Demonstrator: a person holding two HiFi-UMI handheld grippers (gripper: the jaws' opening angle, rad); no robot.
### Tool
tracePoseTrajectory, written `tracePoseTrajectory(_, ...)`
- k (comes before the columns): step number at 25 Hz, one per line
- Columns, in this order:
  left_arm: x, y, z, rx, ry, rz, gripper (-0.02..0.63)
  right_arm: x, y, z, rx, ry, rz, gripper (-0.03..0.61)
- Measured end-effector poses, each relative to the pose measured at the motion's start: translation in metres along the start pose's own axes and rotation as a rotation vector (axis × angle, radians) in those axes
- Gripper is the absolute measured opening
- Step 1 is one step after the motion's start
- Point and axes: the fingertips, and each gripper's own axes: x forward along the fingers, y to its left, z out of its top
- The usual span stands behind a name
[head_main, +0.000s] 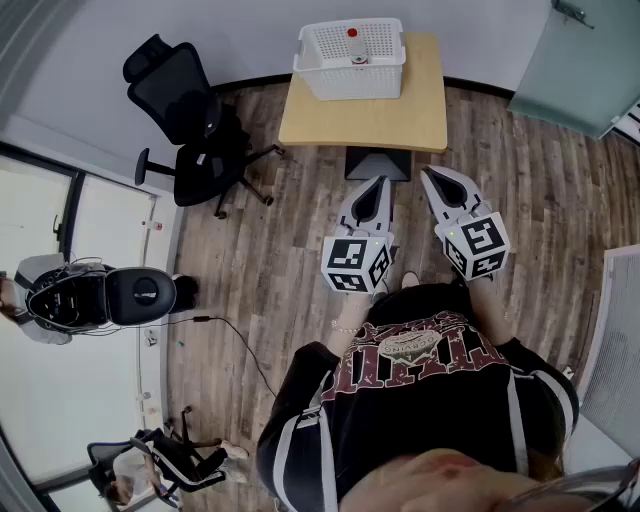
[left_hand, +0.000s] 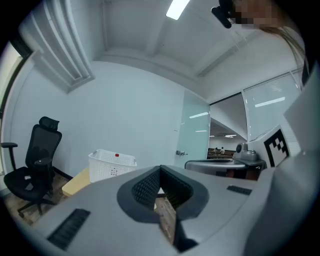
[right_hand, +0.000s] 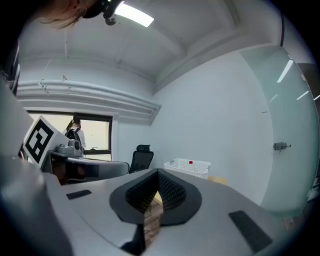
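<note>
The left claw (head_main: 377, 182) and right claw (head_main: 430, 172) were both clenched tip to tip on nothing, held side by side in the air over the floor (head_main: 290, 210), short of the bench (head_main: 400, 118). The basket (head_main: 350, 85) stood well apart from them at the bench's far edge, with a small red thing (head_main: 352, 32) lying inside. Being white latticed plastic, it looked light and fairly stiff, though its thin walls might flex. Its rim seemed the surest hold. A chair (head_main: 190, 110) stood left of the bench.
</note>
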Motion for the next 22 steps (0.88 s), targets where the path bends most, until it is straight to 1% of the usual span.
tracePoseTrajectory(11,0.009,-0.008,-0.004,-0.003,-0.008,0.027,0.048,-0.003,-0.016,0.001,0.026,-0.026,0.046,0.017)
tracePoseTrajectory(18,0.010,0.005,-0.005,-0.015,-0.004,0.051,0.048,0.007,-0.014,-0.002,0.029,-0.018,0.065,0.017)
tracePoseTrajectory(22,0.018,0.012,-0.005,-0.016,0.001,0.042,0.048,0.017,-0.019,-0.001,0.046,-0.025,0.065,0.017)
